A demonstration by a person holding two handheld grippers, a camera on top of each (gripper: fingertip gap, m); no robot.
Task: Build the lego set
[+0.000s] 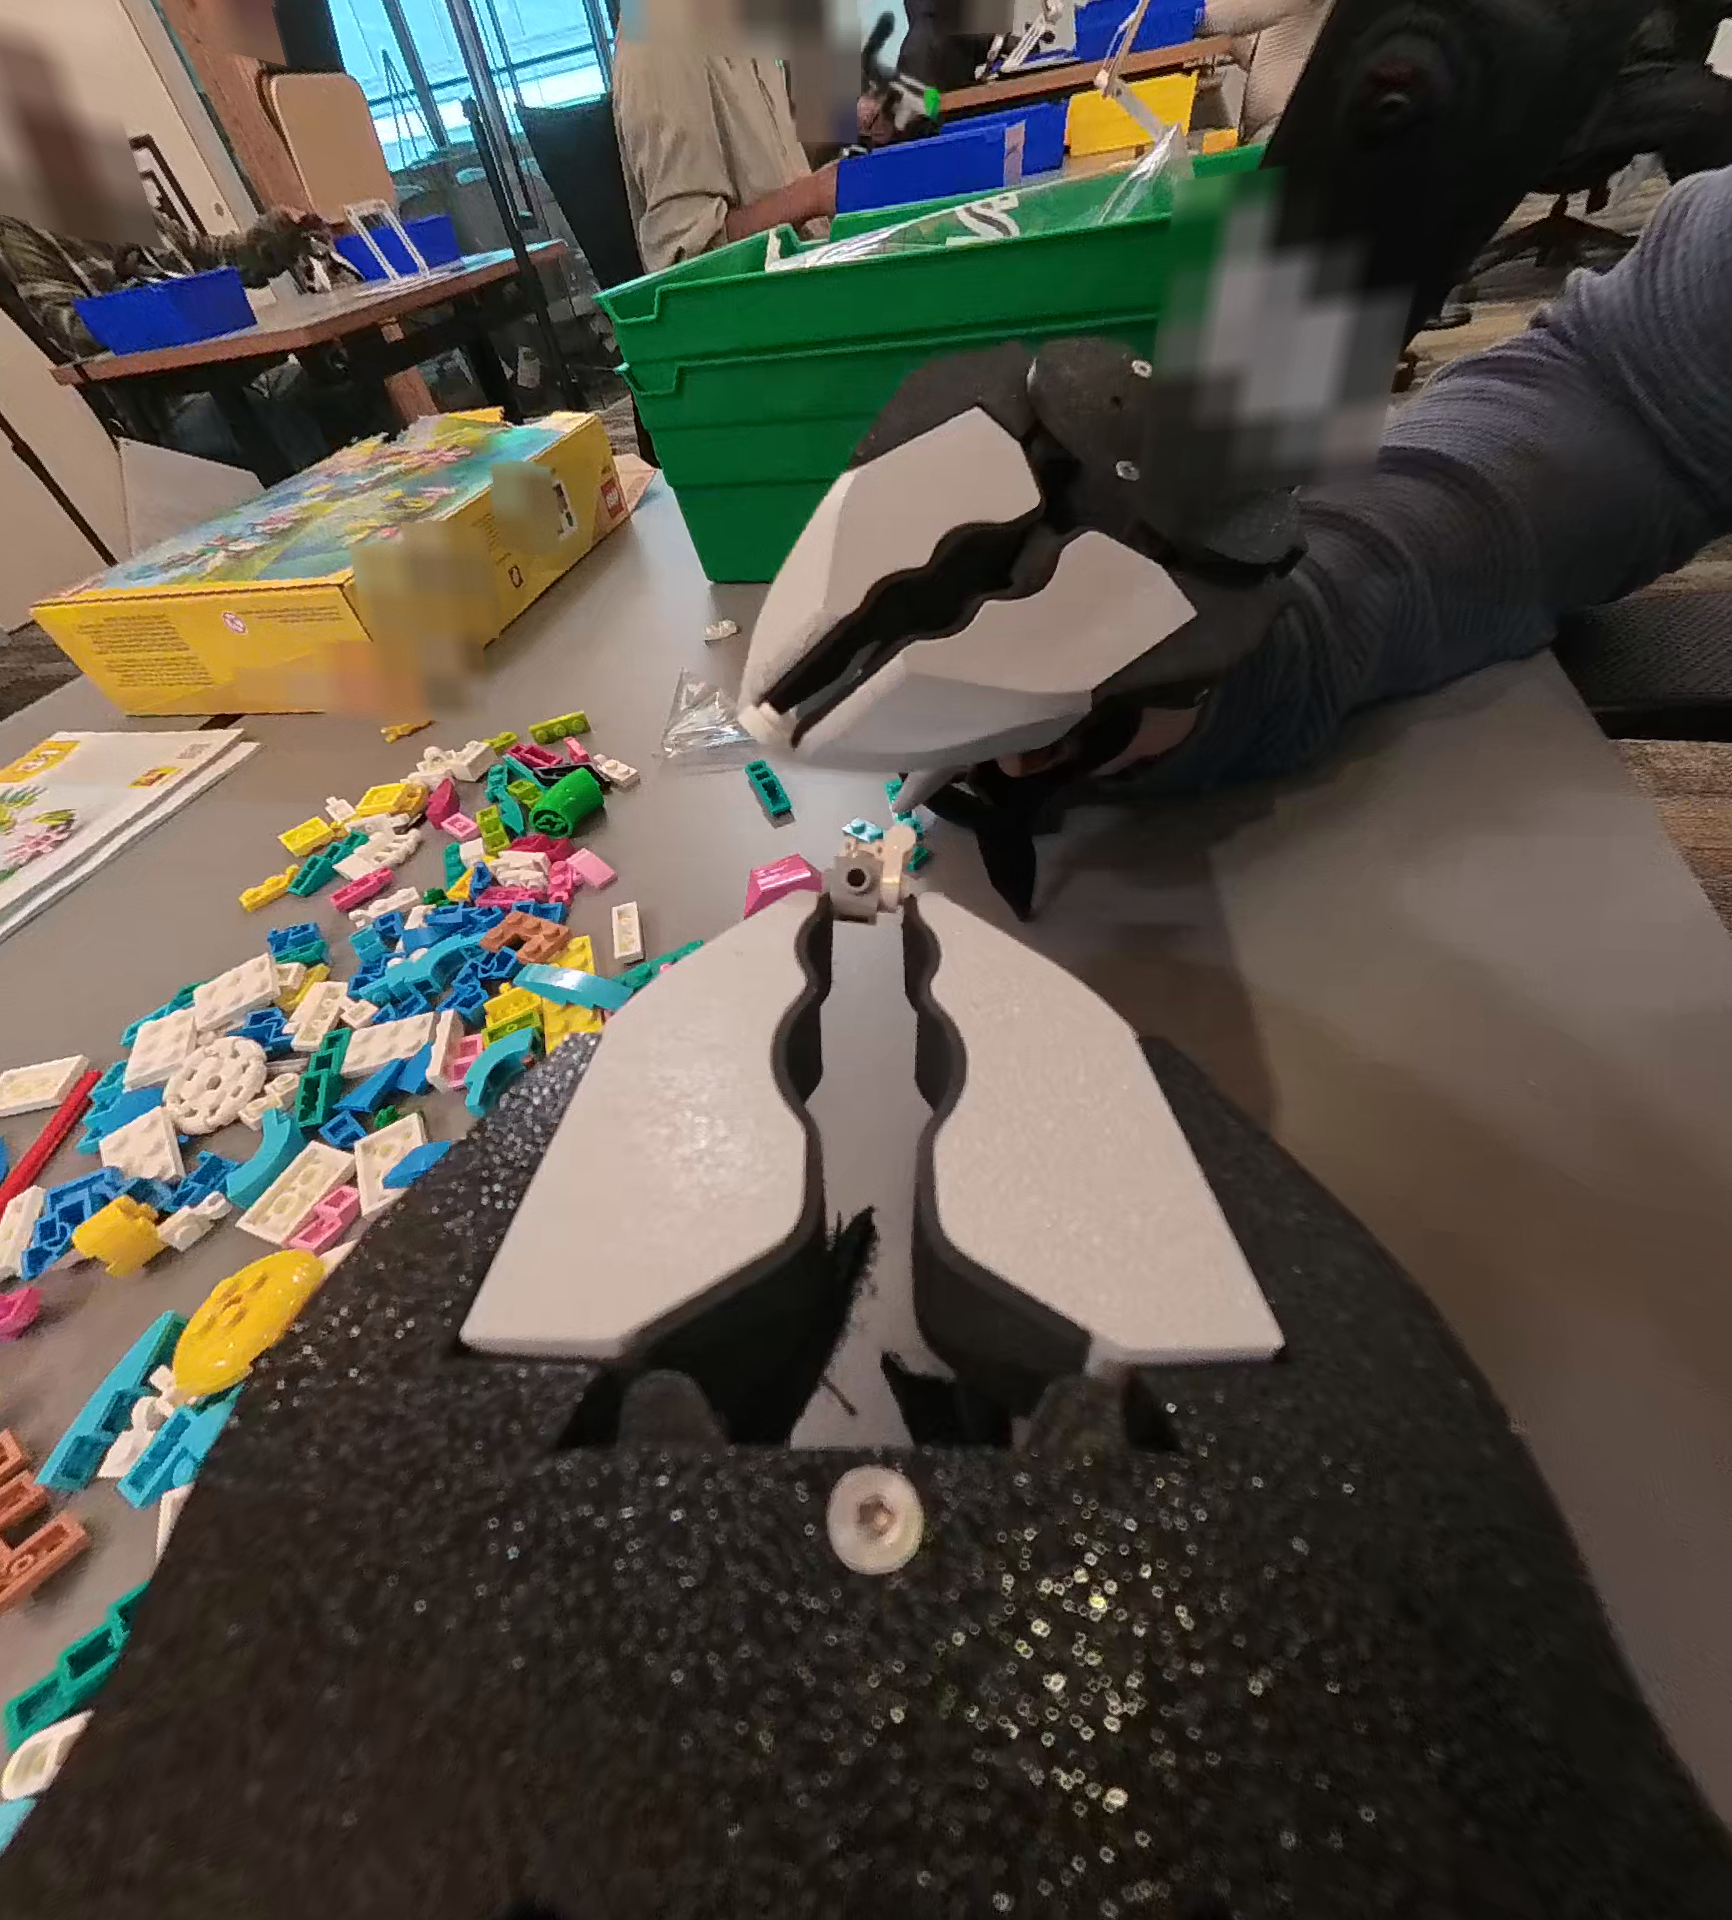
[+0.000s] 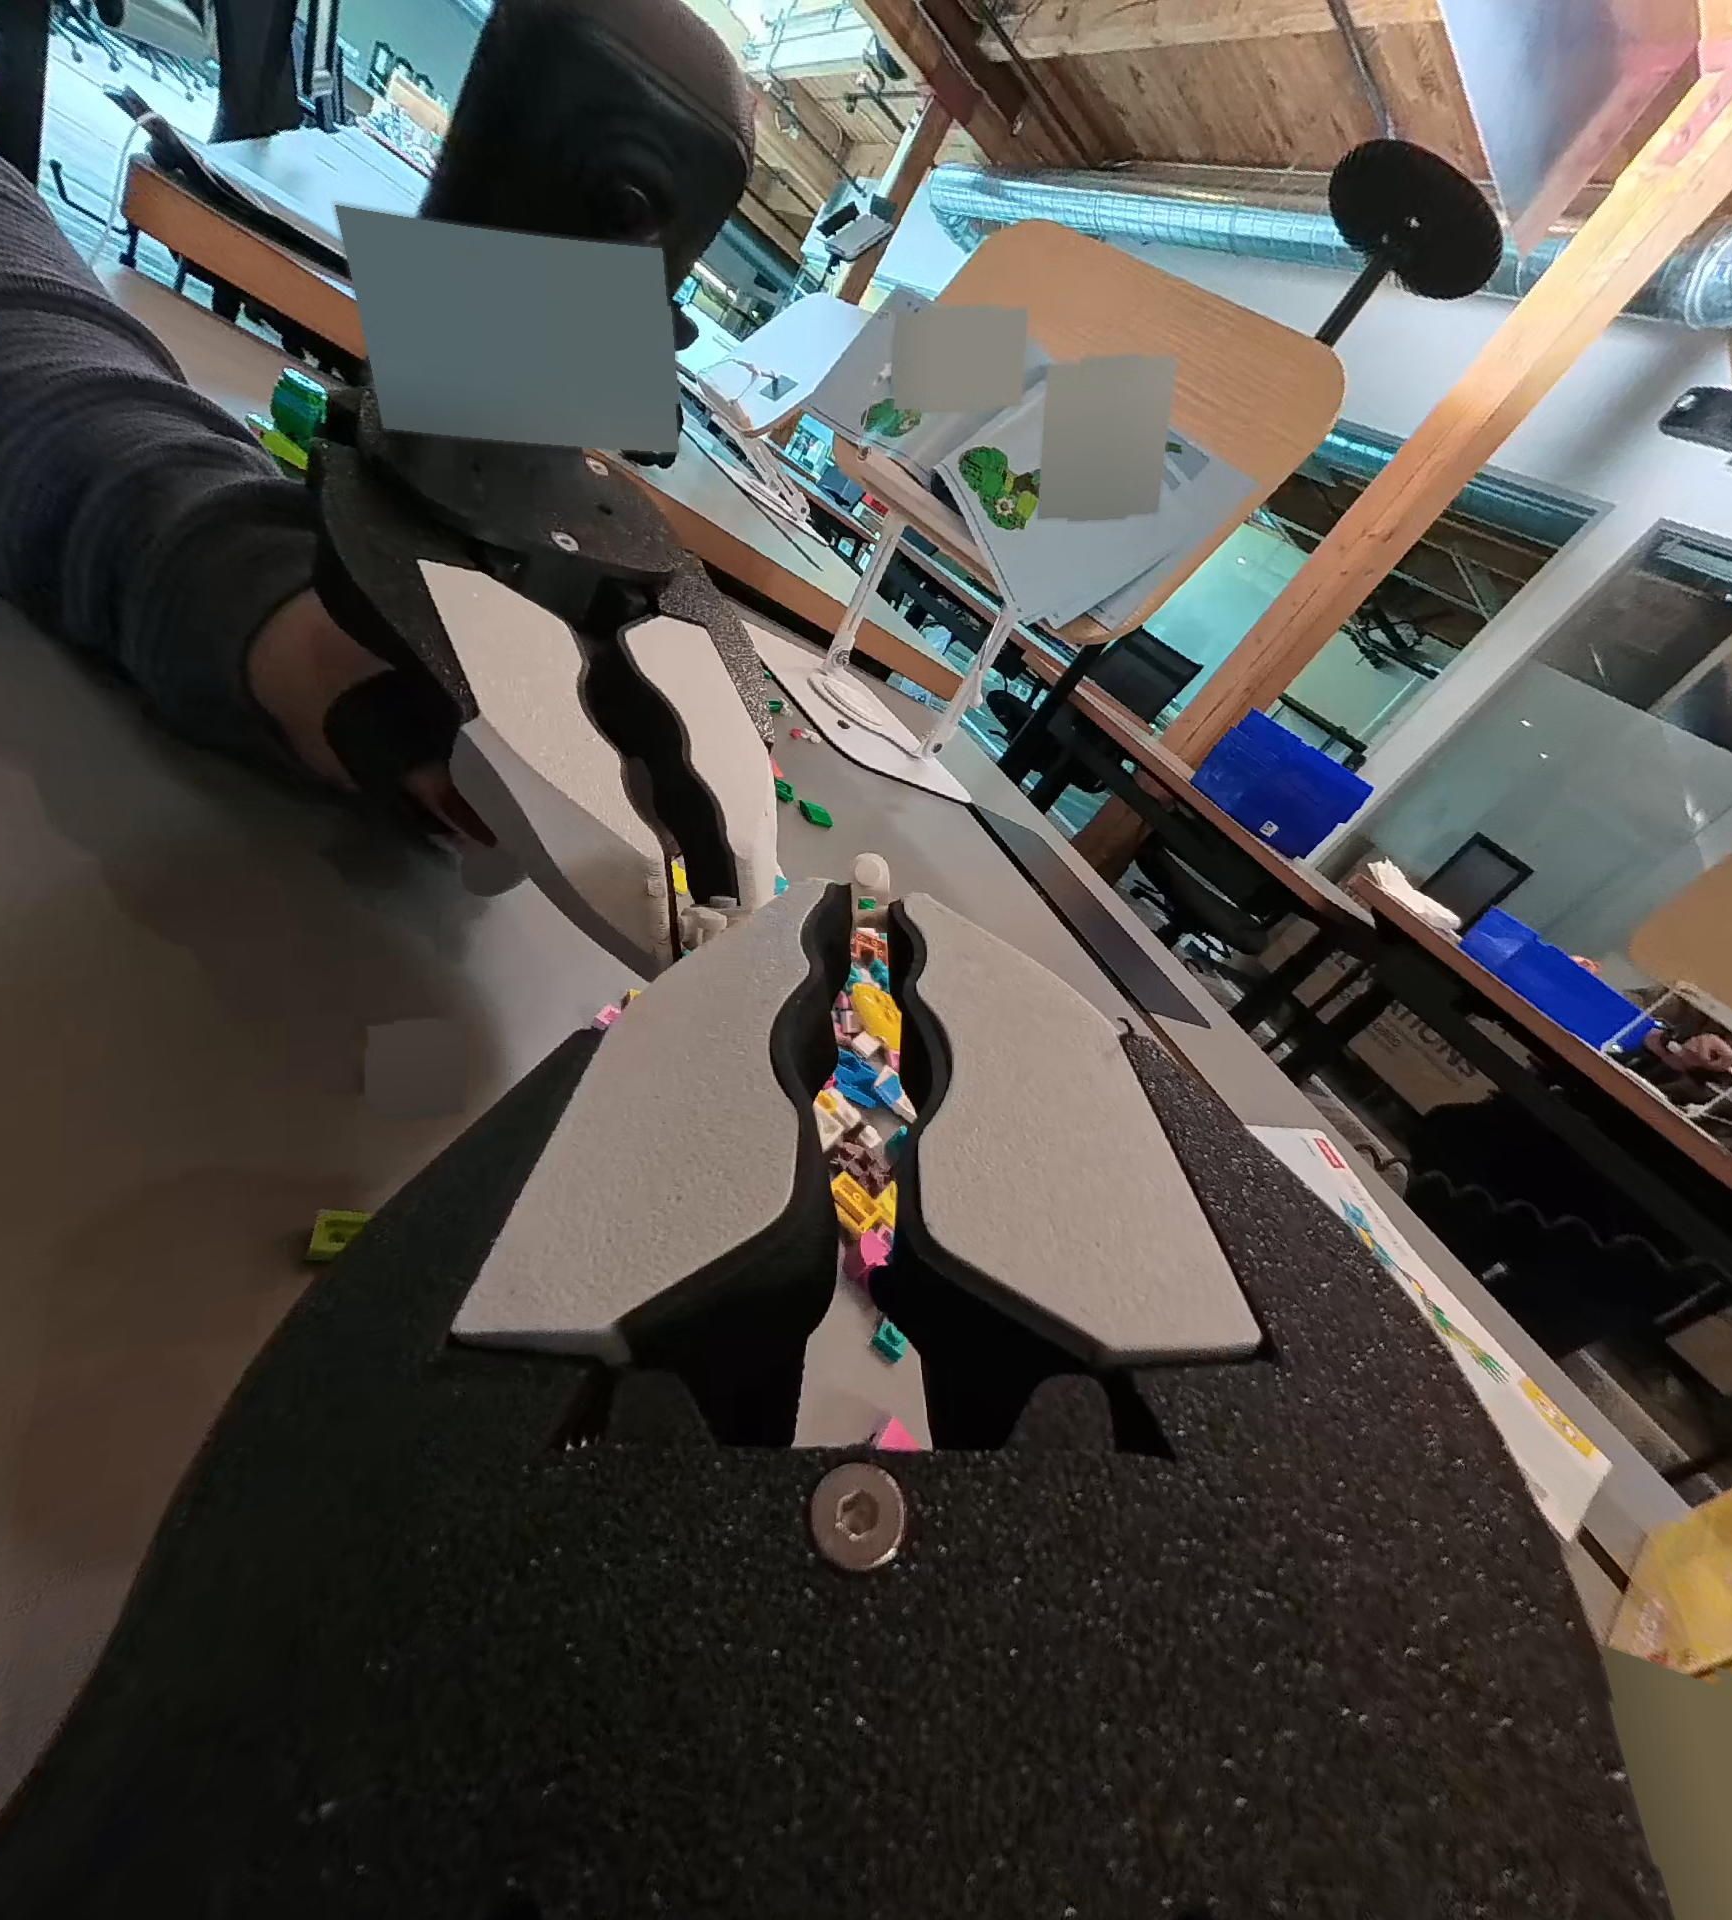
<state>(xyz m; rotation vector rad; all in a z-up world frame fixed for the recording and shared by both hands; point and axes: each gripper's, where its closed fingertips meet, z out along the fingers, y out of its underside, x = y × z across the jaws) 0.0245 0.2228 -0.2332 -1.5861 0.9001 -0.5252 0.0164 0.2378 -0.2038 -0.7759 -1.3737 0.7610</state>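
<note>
My left gripper is shut on a small grey and white brick assembly, held at its fingertips just above the grey table. My right gripper hangs above and a little behind it, tilted down to the left, shut on a small white piece. In the right wrist view, my right gripper pinches that white piece at its tips. The left gripper stands close on the left there, with its assembly partly hidden. The two held parts are apart.
A pile of loose coloured bricks covers the table's left side. A pink piece and a teal piece lie near the grippers. Behind are a yellow box, a booklet, stacked green bins and a clear bag. My two grippers' fingertips are within a few centimetres of each other.
</note>
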